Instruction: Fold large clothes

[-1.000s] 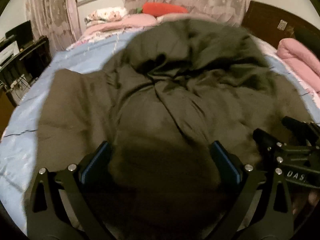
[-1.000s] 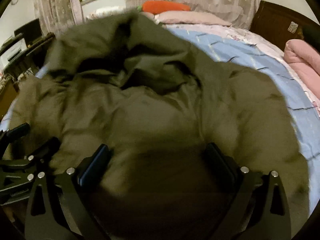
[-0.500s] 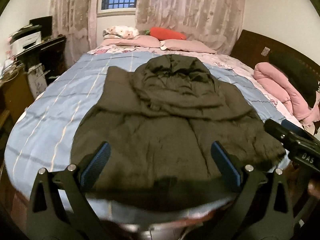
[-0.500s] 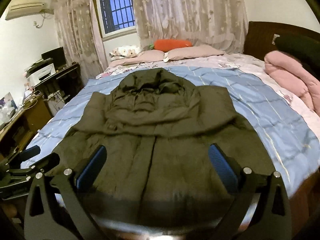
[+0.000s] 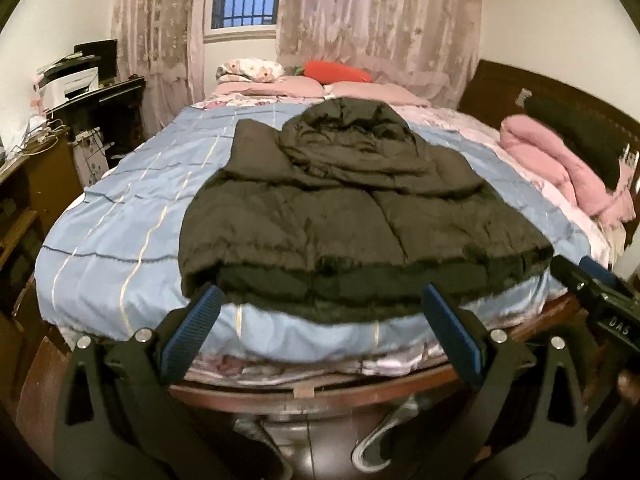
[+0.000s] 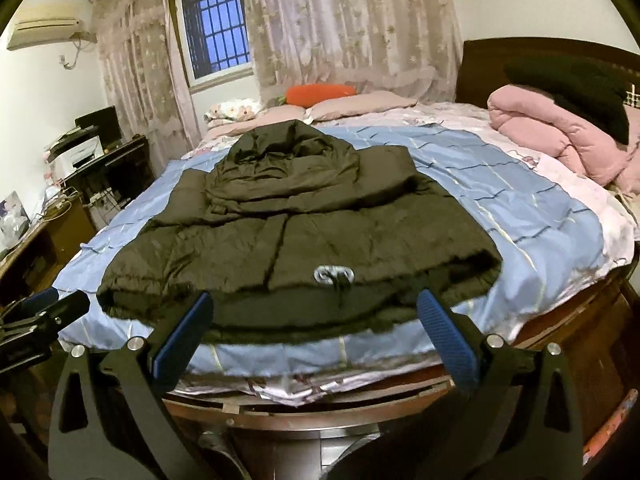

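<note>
With both the left hand-held gripper (image 5: 318,312) and right hand-held gripper (image 6: 314,318) wide and empty, the puffy dark olive hooded jacket (image 5: 360,208), overhanging the blue striped bed (image 5: 132,208), may slide off.

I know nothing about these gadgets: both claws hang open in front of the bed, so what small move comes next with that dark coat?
Probably bring the left gripper forward to the jacket hem near the blue quilt edge. Both it and the right gripper are open, empty and off the fabric.
</note>
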Tool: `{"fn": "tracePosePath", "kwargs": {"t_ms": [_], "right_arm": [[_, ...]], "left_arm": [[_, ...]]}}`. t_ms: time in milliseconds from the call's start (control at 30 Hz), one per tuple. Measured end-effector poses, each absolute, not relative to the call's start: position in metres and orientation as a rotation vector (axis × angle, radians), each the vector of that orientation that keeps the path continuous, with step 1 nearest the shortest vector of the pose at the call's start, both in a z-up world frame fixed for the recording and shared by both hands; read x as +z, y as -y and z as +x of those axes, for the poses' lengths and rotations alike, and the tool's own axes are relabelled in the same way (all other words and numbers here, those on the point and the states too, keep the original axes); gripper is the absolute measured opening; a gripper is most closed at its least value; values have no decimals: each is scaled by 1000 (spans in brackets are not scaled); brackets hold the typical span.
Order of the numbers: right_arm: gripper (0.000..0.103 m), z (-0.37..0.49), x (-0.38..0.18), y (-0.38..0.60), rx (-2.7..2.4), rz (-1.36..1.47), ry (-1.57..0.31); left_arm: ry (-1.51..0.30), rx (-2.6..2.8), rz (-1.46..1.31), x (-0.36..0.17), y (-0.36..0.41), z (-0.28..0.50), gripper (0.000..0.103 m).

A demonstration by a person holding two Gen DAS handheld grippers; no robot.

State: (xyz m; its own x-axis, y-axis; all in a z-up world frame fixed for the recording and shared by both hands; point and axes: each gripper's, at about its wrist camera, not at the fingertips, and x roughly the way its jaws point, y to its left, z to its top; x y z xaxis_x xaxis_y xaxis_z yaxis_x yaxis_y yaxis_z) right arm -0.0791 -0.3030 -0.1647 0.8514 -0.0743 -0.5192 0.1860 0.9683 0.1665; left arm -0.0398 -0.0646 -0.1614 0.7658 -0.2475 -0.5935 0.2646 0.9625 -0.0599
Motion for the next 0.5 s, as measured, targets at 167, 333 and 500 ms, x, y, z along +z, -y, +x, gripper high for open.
{"fn": "tracePosePath", "kwargs": {"t_ms": [167, 333, 500], "right_arm": [[102, -105, -170, 307, -164, 216, -455], [102, -105, -169, 307, -154, 213, -452], [102, -109, -157, 310, -159, 180, -417]], "left_arm": [[-595, -262, 112, -162, 68, -55, 101], [-591, -254, 128, -164, 68, -54, 101], [-561, -261, 181, -165, 71, -52, 101]]}}
